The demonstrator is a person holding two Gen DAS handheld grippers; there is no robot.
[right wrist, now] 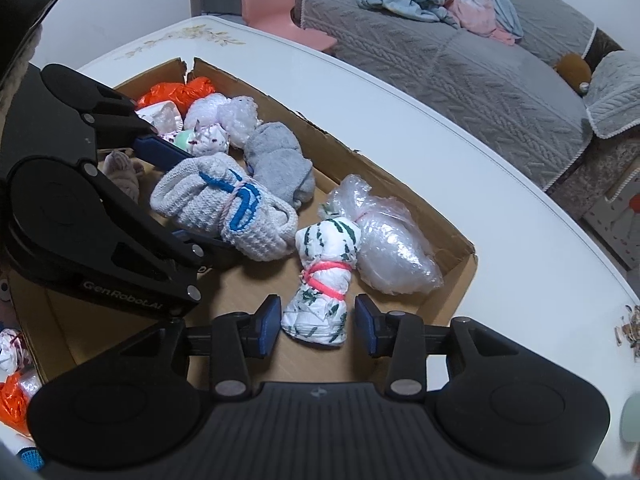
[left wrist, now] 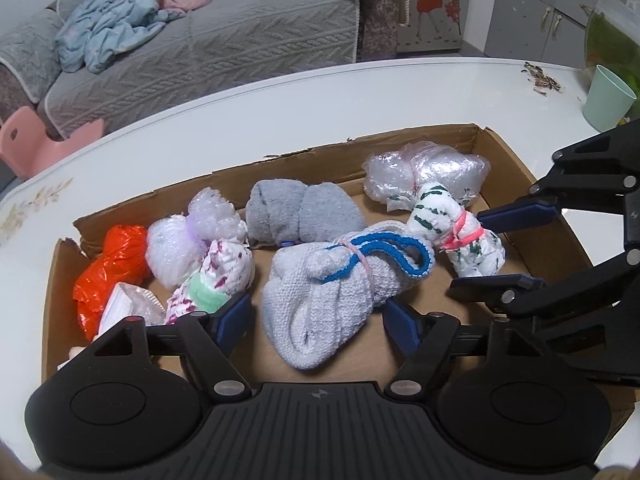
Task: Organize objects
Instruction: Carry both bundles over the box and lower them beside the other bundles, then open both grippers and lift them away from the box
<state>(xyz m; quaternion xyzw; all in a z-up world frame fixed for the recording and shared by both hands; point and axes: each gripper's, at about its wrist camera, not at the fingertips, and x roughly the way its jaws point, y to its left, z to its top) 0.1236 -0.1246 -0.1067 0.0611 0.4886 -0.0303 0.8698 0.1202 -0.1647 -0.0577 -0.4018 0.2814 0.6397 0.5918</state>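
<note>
A shallow cardboard box [left wrist: 516, 168] on a white table holds several tied bundles. My left gripper [left wrist: 318, 320] is open, its pads on either side of a white knit bundle with blue trim [left wrist: 328, 288], also in the right wrist view [right wrist: 228, 204]. My right gripper [right wrist: 316, 322] is open around the lower end of a white bundle with green marks and a pink band [right wrist: 324, 288]; it shows in the left wrist view [left wrist: 460, 236] too. A grey sock bundle [left wrist: 300, 212], a clear plastic bundle [left wrist: 424, 168] and an orange bag [left wrist: 108, 268] lie in the box.
The white table [left wrist: 280, 100] carries a green cup [left wrist: 608, 98] and scattered seed shells [left wrist: 540, 78] at the far right. A grey sofa [left wrist: 200, 40] and a pink stool [left wrist: 24, 140] stand beyond the table. More bundles [right wrist: 12, 360] lie left of the box.
</note>
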